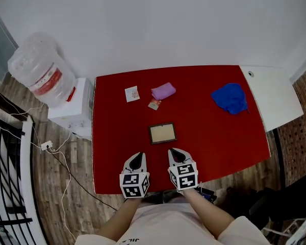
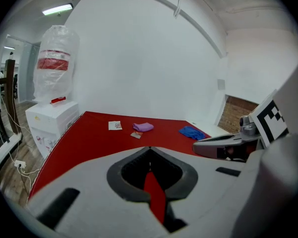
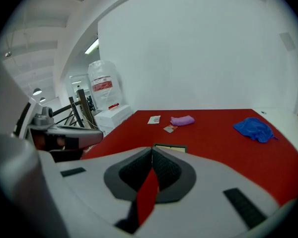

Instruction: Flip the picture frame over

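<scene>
A small dark picture frame [image 1: 162, 133] with a pale inner panel lies flat in the middle of the red table [image 1: 219, 137]. My left gripper [image 1: 138, 157] is shut and empty, just short of the frame's near left corner. My right gripper [image 1: 176, 152] is shut too, close to the frame's near right corner, not touching it. In the right gripper view the frame's [image 3: 170, 148] far edge peeks over my closed right gripper [image 3: 151, 149]. In the left gripper view the left gripper [image 2: 149, 148] hides the frame, and my right gripper's side [image 2: 223, 145] shows at the right.
Beyond the frame lie a small packet [image 1: 154, 104], a purple cloth [image 1: 163, 91] and a white card [image 1: 132, 94]. A blue cloth [image 1: 230, 98] sits at the far right. A white water dispenser [image 1: 66, 106] with a bottle [image 1: 41, 70] stands left of the table; a white surface [image 1: 273, 96] adjoins on the right.
</scene>
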Motion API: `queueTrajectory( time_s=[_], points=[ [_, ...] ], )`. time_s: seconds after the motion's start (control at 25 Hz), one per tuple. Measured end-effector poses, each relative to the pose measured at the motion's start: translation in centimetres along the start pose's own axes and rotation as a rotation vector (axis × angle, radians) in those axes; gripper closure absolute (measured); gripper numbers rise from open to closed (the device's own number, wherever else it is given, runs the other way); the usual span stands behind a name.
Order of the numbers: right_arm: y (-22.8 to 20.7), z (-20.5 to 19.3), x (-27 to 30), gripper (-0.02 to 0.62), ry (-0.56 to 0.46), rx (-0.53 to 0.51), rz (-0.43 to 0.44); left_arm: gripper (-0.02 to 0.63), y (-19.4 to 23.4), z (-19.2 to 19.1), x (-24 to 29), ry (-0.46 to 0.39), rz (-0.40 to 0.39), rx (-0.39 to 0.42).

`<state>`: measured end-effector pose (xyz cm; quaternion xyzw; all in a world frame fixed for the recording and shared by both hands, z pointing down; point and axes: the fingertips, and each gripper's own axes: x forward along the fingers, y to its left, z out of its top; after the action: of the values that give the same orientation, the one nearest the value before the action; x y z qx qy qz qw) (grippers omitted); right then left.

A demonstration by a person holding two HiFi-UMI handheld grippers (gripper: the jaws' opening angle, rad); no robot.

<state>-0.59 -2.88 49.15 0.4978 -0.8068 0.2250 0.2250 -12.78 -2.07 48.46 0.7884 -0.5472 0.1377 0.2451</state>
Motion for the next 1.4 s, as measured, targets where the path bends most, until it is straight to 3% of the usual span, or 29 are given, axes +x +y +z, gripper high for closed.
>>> queueTrajectory(
  time_s=[0.48,0.6,0.92,1.08,1.4],
  points=[
    [-0.2,-0.6,8.6,0.588,0.032,-0.003,0.008,0.6,3.3,-1.3,6.0,0.043,0.016,-0.009],
    [0.2,-1.7,11.1,0.517,0.068,-0.003,0.004,0.6,4.4,-2.3,6.7,0.061,0.03,-0.02],
    [1.0,-4.2,16.6,0.434,0.151,0.044,-0.035,0.6,7.0,-5.0,6.4,0.103,0.066,-0.047],
    [2.0,-4.9,18.5,0.434,0.19,0.043,-0.032,0.6,8.2,-5.7,6.1,0.115,0.087,-0.07],
    [1.4,-4.6,21.3,0.436,0.236,0.008,-0.115,0.6,10.2,-6.6,6.3,0.128,0.103,-0.085]
  ],
)
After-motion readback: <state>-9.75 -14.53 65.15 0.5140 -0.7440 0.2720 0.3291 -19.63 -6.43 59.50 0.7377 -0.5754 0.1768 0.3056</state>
